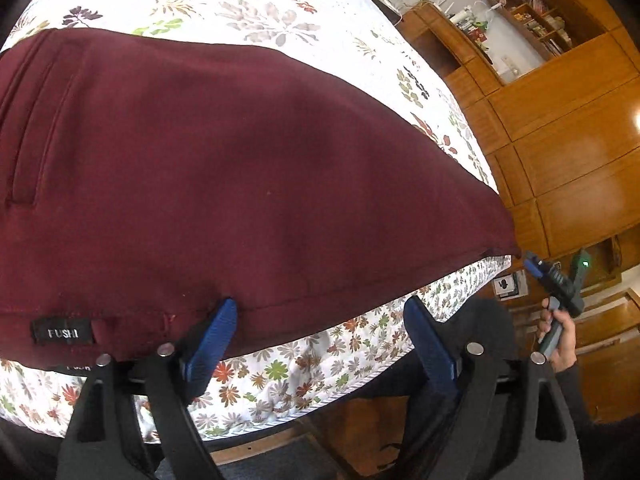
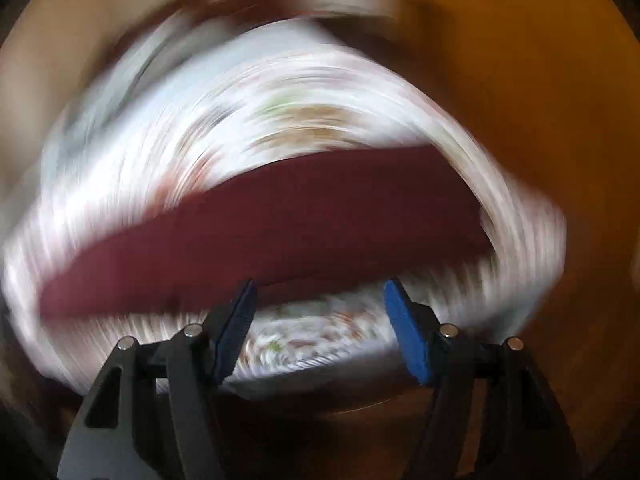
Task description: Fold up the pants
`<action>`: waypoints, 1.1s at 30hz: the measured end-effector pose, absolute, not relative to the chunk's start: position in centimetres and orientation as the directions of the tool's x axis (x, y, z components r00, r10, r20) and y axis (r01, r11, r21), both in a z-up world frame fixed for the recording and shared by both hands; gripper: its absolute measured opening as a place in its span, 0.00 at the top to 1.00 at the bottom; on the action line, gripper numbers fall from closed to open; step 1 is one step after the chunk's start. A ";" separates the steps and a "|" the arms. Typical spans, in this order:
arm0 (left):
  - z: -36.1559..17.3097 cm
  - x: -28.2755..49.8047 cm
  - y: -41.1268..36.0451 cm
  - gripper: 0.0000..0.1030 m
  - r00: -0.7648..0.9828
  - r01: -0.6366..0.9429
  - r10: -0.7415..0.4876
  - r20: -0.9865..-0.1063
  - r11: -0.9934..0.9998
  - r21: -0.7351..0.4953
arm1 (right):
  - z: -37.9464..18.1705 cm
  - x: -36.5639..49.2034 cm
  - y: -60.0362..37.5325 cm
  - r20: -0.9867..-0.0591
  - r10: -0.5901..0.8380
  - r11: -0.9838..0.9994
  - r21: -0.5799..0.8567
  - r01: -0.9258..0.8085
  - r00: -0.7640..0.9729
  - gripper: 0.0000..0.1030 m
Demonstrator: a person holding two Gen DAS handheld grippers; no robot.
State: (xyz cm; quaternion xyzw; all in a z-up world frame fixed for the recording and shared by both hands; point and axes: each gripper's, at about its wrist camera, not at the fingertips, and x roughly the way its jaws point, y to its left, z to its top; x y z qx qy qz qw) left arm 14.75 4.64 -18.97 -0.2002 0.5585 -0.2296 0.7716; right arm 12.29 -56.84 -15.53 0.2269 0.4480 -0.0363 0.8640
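Note:
Maroon pants point(image 1: 224, 168) lie spread flat on a floral bedspread point(image 1: 280, 16), the hem edge with a black "FUSHI" label point(image 1: 63, 331) along the near side of the bed. My left gripper point(image 1: 320, 320) is open and empty at the pants' near edge, with the left blue pad point(image 1: 212, 340) touching the hem. My right gripper point(image 1: 534, 266) shows at the pants' far right corner, held in a hand. In the right wrist view, heavily motion-blurred, the right gripper point(image 2: 318, 300) is open just short of the pants point(image 2: 280, 232).
The bed's near edge and its floral side panel point(image 1: 304, 364) drop to a dark floor. Wooden wardrobes and shelves point(image 1: 560, 140) stand to the right of the bed. The holder's hand point(image 1: 560, 340) is beside the bed corner.

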 end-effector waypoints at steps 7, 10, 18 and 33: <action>-18.8 15.1 3.9 0.16 0.261 0.136 -0.563 -0.784 0.826 -0.547 | -21.4 10.9 -65.2 -0.600 0.328 0.423 0.784 0.454 0.730 0.35; -19.0 15.2 3.5 0.13 0.269 0.132 -0.560 -0.784 0.827 -0.546 | -21.8 11.7 -65.9 -0.586 0.335 0.407 0.796 0.448 0.738 0.70; -19.3 15.4 2.9 0.10 0.262 0.144 -0.536 -0.803 0.844 -0.516 | -8.9 18.6 -64.0 -0.531 0.271 0.770 0.620 0.150 0.803 0.90; -19.1 15.1 1.9 0.08 0.273 0.158 -0.503 -0.820 0.864 -0.477 | -19.0 17.0 -69.1 -0.592 0.297 0.614 0.720 0.325 0.749 0.90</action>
